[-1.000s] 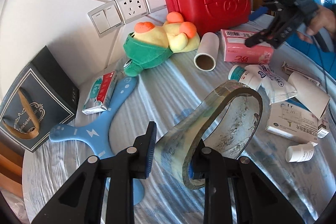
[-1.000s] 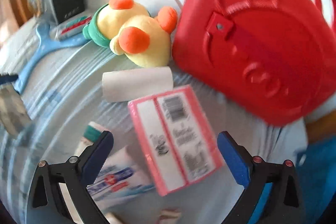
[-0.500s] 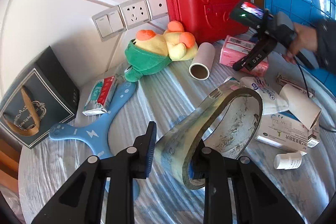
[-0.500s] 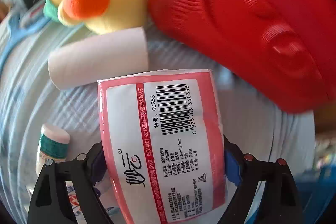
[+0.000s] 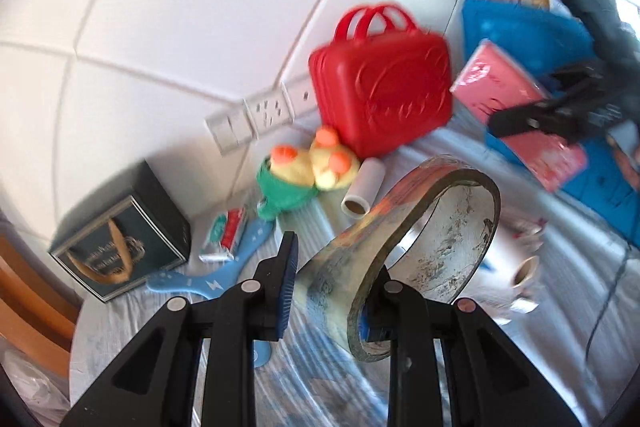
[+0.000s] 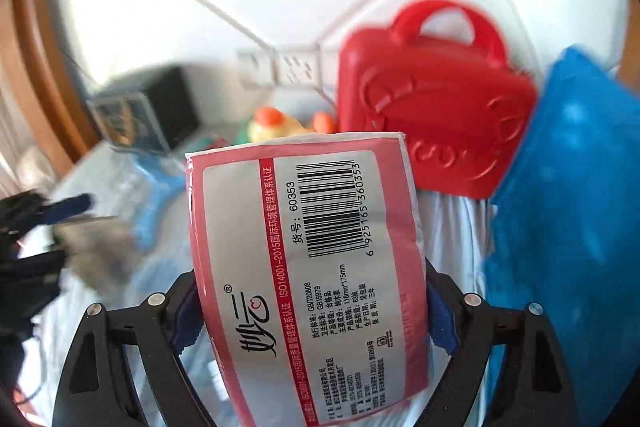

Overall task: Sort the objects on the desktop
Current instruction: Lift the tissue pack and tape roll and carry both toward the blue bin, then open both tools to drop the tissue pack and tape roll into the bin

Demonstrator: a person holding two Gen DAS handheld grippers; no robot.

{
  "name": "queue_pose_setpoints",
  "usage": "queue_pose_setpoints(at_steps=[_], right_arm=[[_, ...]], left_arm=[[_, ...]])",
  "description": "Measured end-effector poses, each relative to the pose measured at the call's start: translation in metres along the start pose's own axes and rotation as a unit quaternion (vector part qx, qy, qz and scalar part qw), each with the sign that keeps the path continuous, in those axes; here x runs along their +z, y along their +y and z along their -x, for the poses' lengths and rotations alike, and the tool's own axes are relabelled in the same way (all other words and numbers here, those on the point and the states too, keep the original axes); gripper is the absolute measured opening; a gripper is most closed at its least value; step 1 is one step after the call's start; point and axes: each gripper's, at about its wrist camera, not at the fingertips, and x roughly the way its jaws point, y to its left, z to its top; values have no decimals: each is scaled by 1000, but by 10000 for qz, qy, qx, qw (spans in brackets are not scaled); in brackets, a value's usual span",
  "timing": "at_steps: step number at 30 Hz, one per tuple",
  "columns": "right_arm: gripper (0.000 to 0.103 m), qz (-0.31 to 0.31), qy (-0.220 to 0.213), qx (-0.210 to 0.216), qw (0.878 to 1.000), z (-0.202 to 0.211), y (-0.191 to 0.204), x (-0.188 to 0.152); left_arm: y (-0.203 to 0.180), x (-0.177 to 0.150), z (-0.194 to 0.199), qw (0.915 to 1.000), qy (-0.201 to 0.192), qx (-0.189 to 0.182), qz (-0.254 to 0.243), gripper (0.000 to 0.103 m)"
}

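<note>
My left gripper (image 5: pixel 326 287) is shut on a large roll of clear tape (image 5: pixel 416 247) and holds it up above the table. My right gripper (image 6: pixel 308 323) is shut on a pink tissue pack (image 6: pixel 308 275), lifted off the table; the pack (image 5: pixel 516 107) and that gripper (image 5: pixel 560 107) also show at the upper right of the left wrist view. A red case (image 5: pixel 380 95) stands against the wall, with a yellow and green plush toy (image 5: pixel 304 175) and a cardboard tube (image 5: pixel 364 189) in front of it.
A dark gift bag (image 5: pixel 120 251), a toothpaste box (image 5: pixel 226 233) and a blue boomerang toy (image 5: pixel 216 275) lie at the left. A blue mat (image 6: pixel 568 207) leans at the right. Small tubes and boxes (image 5: pixel 524 275) lie blurred at the right.
My right gripper closed on the pink tissue pack and lifted it off the table. My left gripper rose and tilted back with the tape roll, so the table objects look farther away.
</note>
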Motion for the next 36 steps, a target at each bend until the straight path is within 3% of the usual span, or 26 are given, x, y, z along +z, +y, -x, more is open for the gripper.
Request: queue_pose_setpoints(at_steps=[6,12,16,22,27,32,34,36], right_arm=[[89,-260,-777,-198,9964,148,10,-27],[89,-342,-1507,-1111,9817,280,8,-62],[89,-590,-1860,-1689,9661,348,-26,-84],[90,-976,-1924,-2086,9539,392,-100,-109],[90,-1234,-1933,-2108,9502,416,-160,-128],[94,-1594,-1868,-2176,9447,427,-224,-128],[95,-1770,-1836,-2245,9405,429,-247,-128],[97,-1868,-1931,-2238,9369,436,-258,-128]], left_arm=[[-42,44,78,9975,-671,-197,-84,24],[-117,101,140,9849,-1412,-912,-415,24],[-178,133,165,9750,-1637,-1381,-587,24],[-273,175,175,9666,-1672,-1744,-859,24],[-332,202,173,9669,-1647,-1697,-953,24],[-369,233,166,9730,-1554,-1428,-928,26],[-379,249,162,9754,-1567,-1309,-835,33],[-382,261,157,9784,-1547,-1207,-649,59]])
